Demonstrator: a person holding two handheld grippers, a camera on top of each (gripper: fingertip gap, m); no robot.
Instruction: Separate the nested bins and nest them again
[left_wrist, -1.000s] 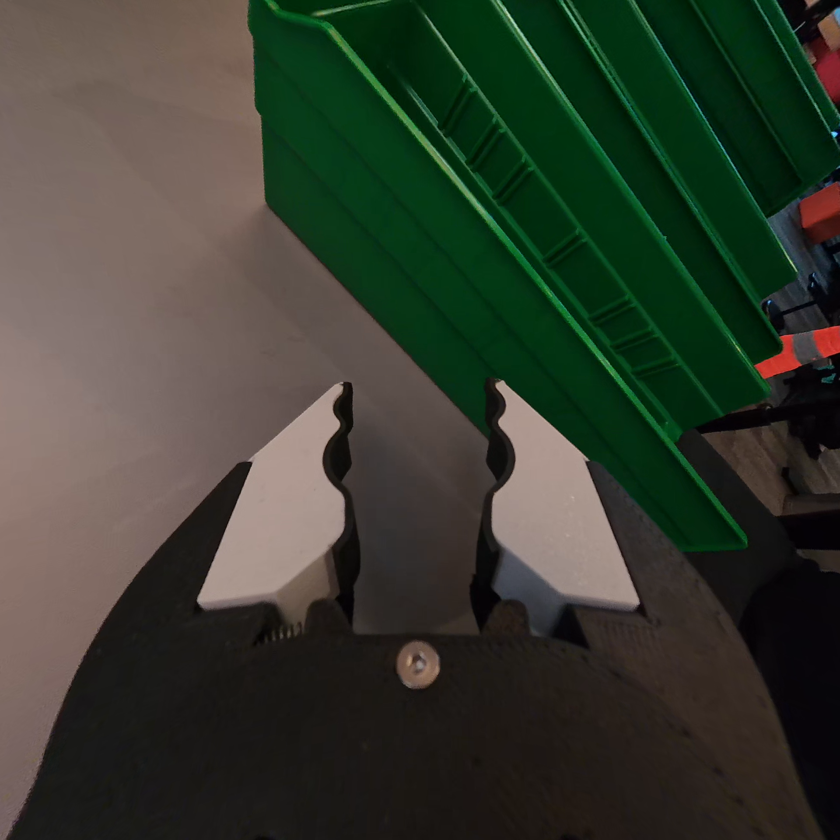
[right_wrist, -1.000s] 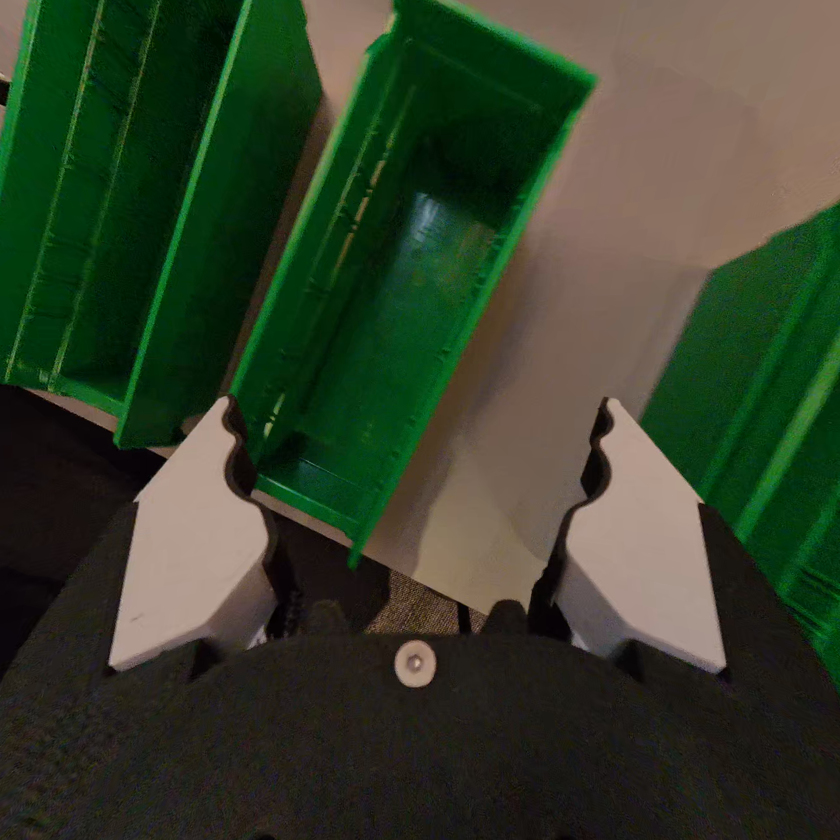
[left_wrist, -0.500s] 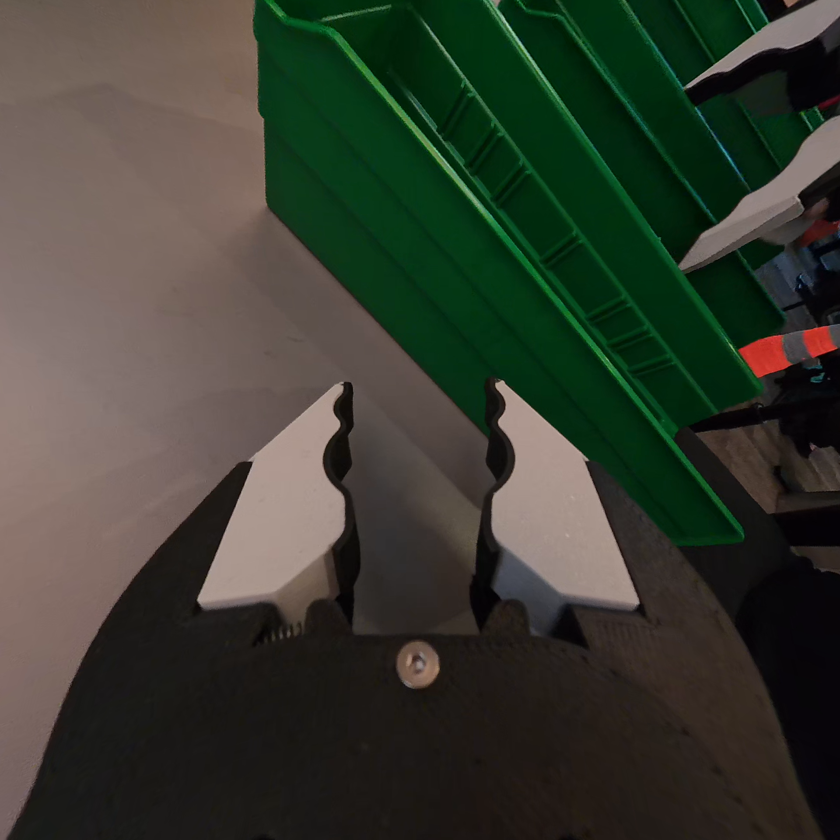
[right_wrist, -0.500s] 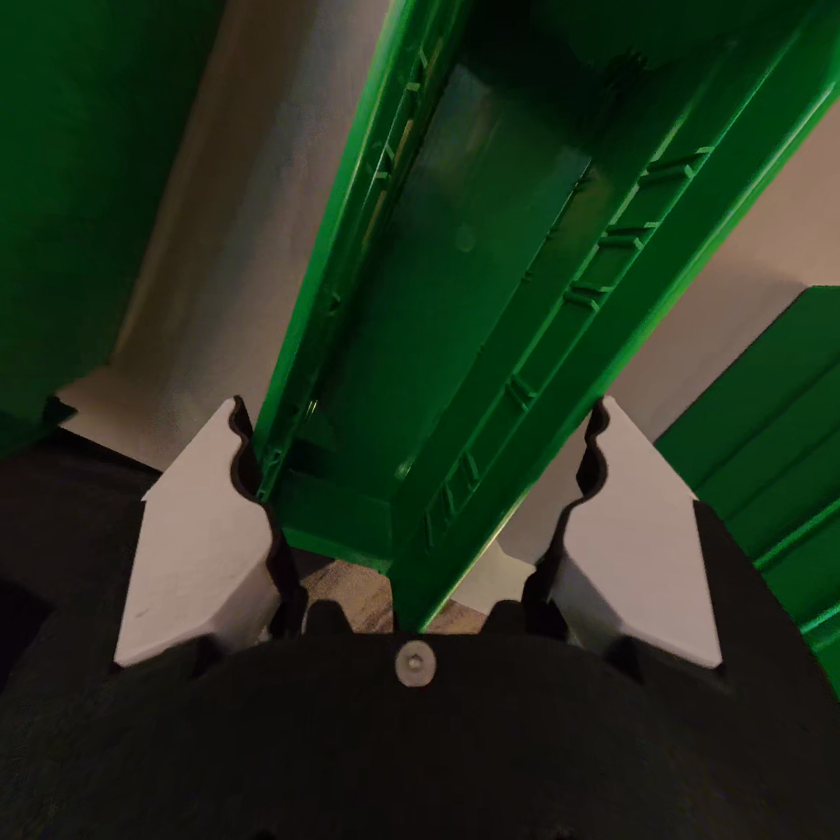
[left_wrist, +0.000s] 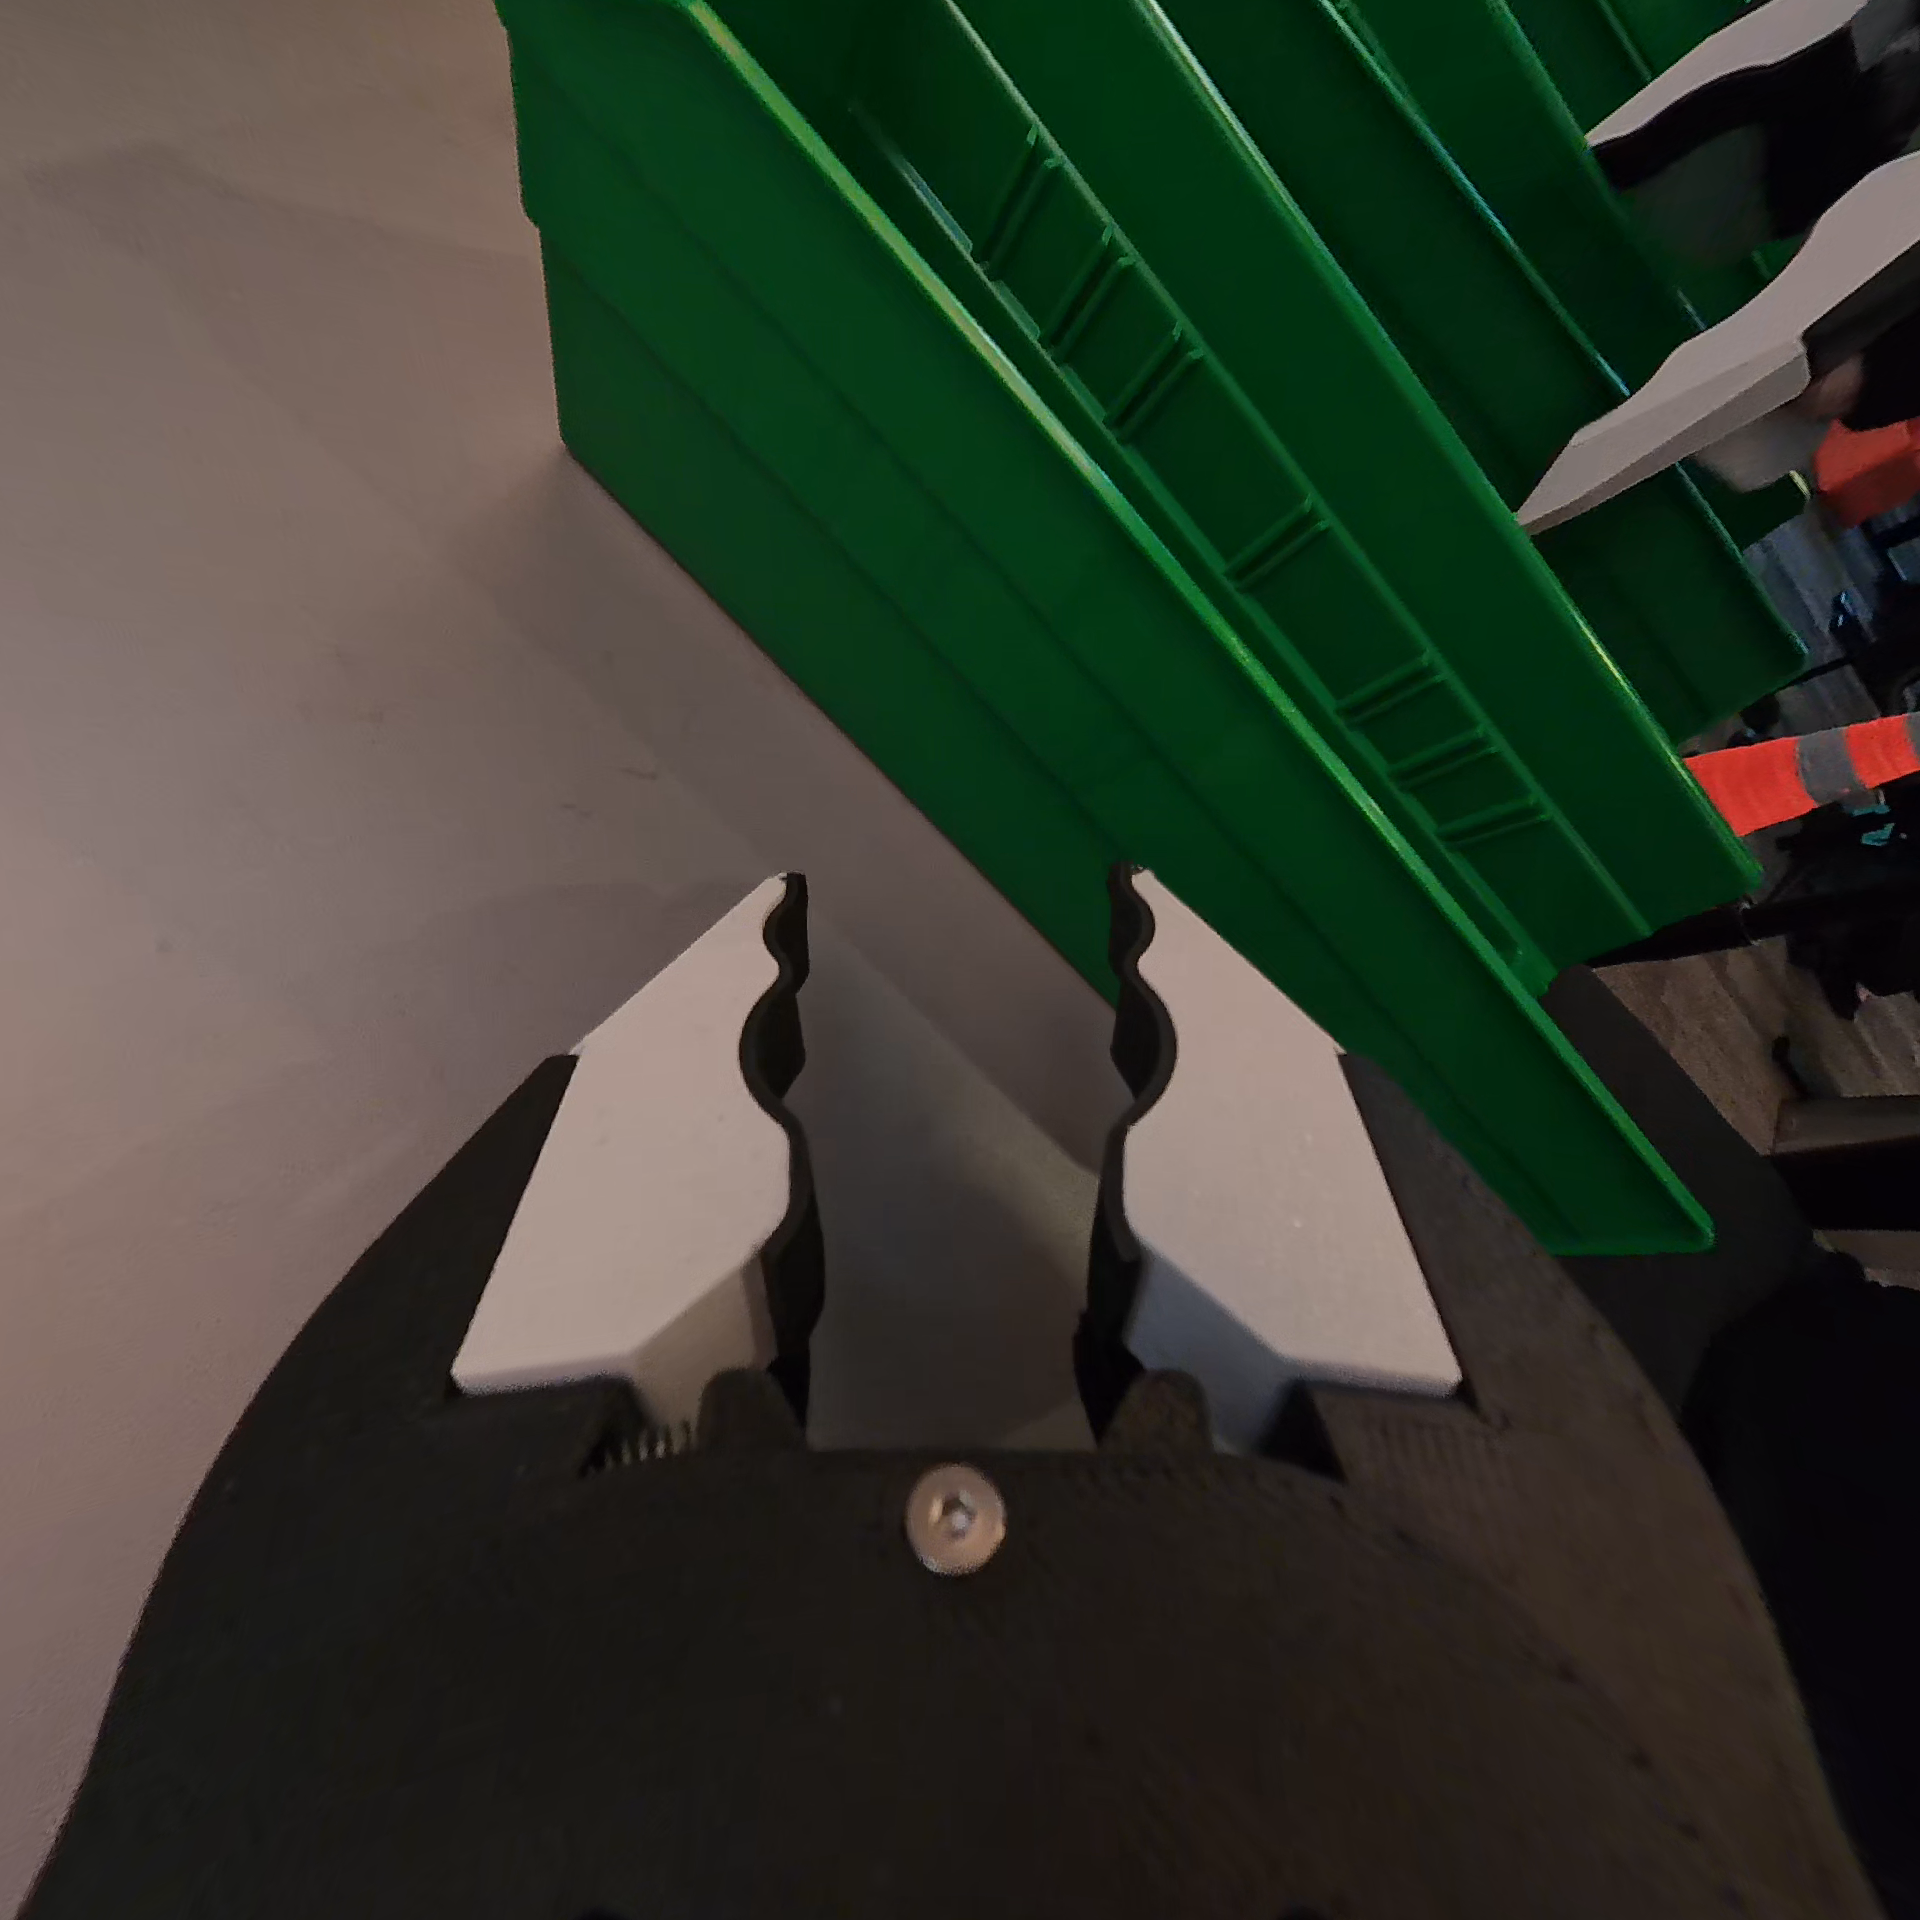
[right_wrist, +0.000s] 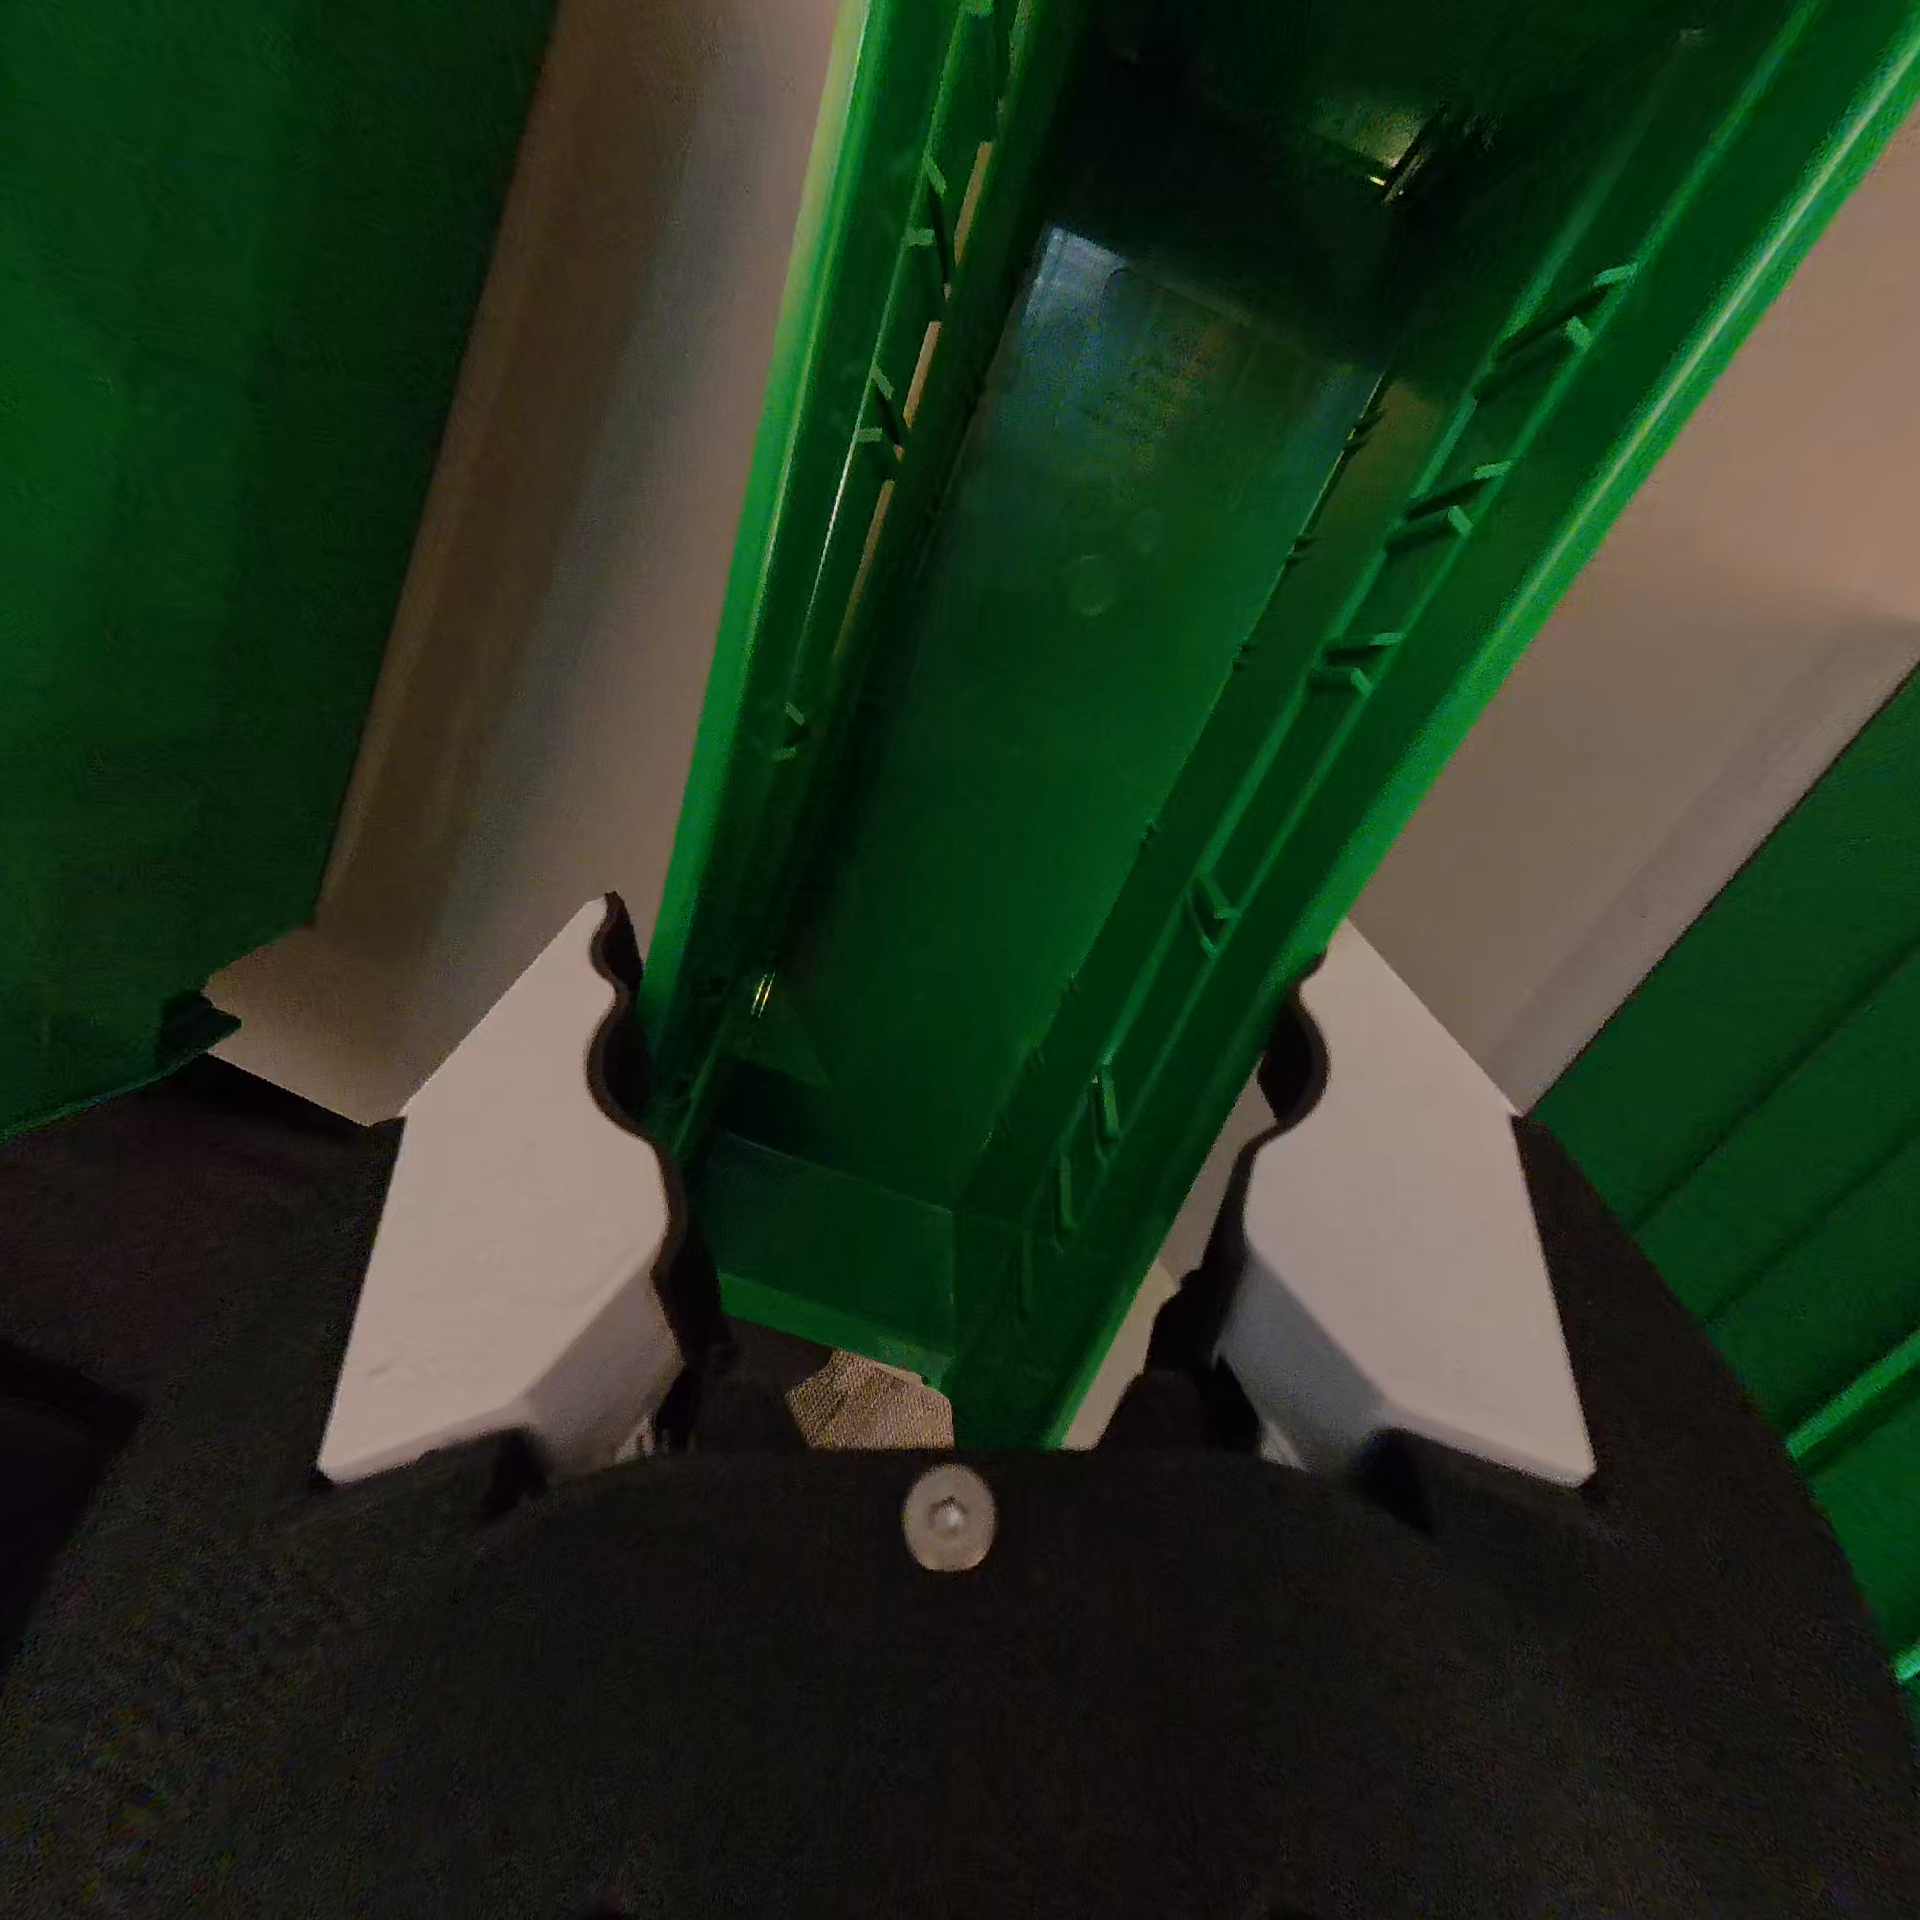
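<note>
Worktop, pale grey and smooth, fills the left side of the left wrist view. The left claw has black arms and white fingers, and it hangs just over this worktop. Its jaws stand a little way apart, a narrow gap, with only bare worktop between them. It holds nothing. Its right finger tip sits just beside the bottom corner of the long green plastic bin stack; I cannot tell if they touch. The stack looks like a few bins, one inside the next. More long green plastic bins lie side by side to the right of it. Far to the right, the right claw shows its white fingers near the end of those bins.

In the right wrist view, a dark green bin wall stands on the left. In the middle, the right claw is opened wide around the near end of one long green plastic bin. The left finger looks pressed to the bin's rim. The right finger is beside the other rim. Another green bin side is on the right. I can read no writing or labels.
</note>
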